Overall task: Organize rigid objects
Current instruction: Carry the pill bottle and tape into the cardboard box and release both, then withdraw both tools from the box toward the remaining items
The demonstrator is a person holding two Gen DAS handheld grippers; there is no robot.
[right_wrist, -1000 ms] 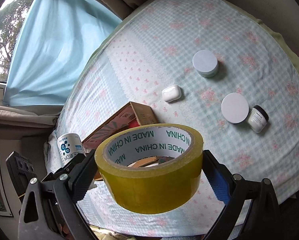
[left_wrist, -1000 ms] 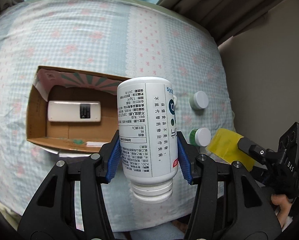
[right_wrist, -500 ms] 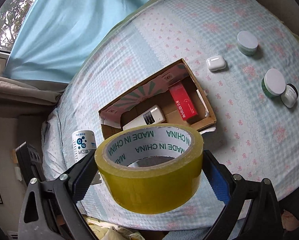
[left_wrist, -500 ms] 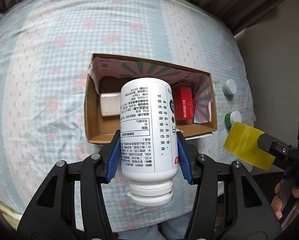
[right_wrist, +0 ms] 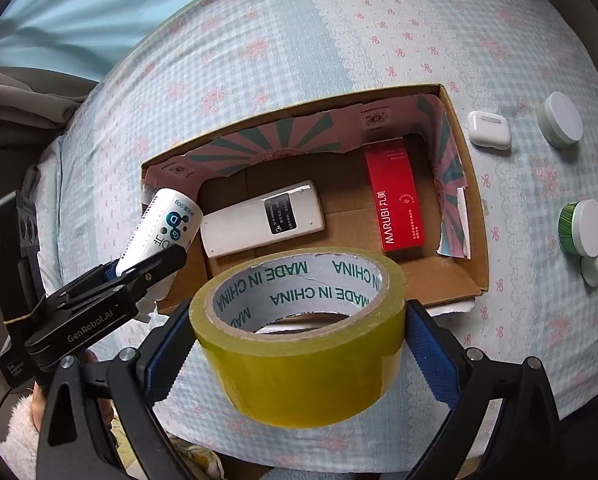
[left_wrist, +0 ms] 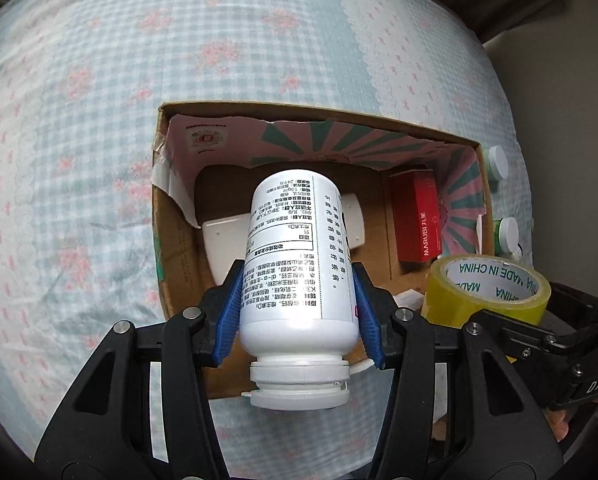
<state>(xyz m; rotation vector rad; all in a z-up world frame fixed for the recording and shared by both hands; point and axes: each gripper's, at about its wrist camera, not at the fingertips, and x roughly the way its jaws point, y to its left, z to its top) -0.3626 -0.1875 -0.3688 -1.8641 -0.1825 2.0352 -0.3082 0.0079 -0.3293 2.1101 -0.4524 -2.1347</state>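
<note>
Beneath me lay a bed (right_wrist: pixel 259 40) dressed in a pale blue gingham sheet with small pink flowers, and a lighter strip sprinkled with pink bows ran down its right side. At the far left a light blue curtain (right_wrist: pixel 79 4) hung, daylight glowing softly through it. Beige drapery (right_wrist: pixel 23 96) bunched near the bed's left edge. To the far right stood a plain beige wall (left_wrist: pixel 559 80).
</note>
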